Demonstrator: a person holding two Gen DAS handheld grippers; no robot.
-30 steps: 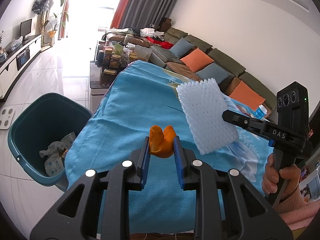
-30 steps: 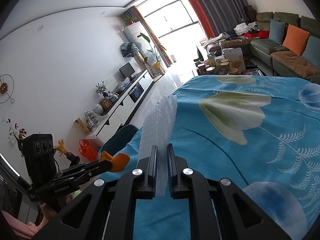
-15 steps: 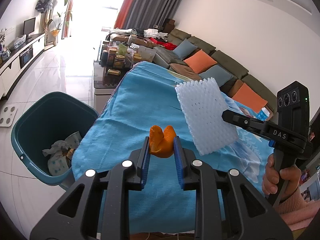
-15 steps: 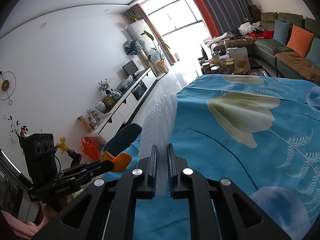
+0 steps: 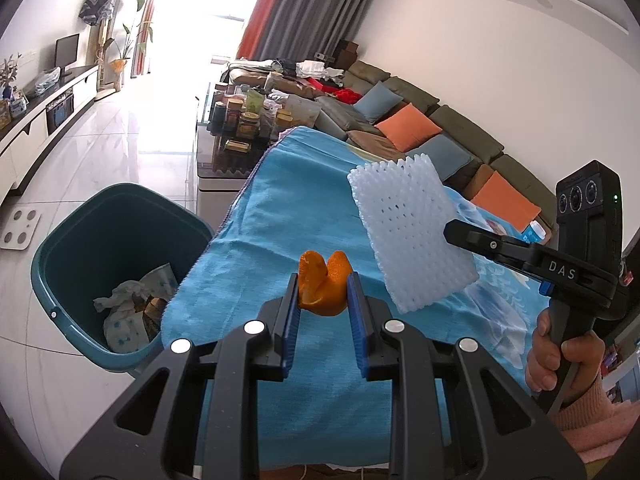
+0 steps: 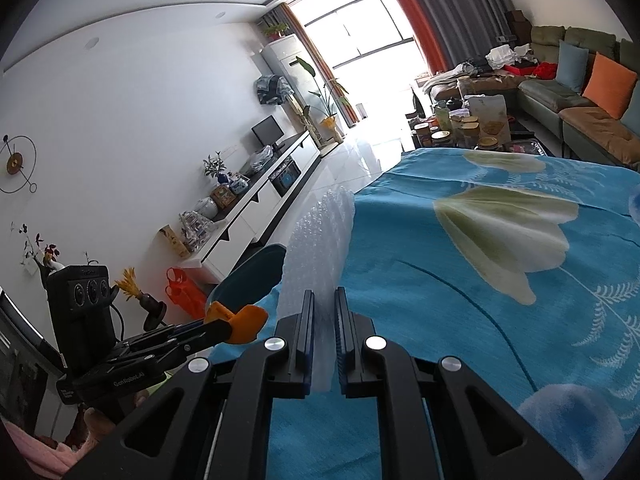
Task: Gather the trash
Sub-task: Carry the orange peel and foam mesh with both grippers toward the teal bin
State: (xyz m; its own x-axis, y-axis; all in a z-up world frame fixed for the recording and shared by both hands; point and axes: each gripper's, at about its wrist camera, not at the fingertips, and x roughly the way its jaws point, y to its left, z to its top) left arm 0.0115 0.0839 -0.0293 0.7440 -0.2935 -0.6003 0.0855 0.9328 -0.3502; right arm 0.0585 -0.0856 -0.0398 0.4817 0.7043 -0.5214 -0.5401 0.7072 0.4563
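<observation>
orange peel [image 5: 322, 290] sits gripped in the left claw [image 5: 323, 308], foam net [image 5: 408, 232] in the right claw [image 6: 322, 334], both near the bin [image 5: 80, 216]; dropping remains.

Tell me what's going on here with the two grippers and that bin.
A person is clearing trash off a table covered with a blue cloth. The left gripper is shut on an orange peel, and the right gripper is shut on a white foam net sheet. Both are held over the cloth, near the teal bin, which already holds crumpled paper.
</observation>
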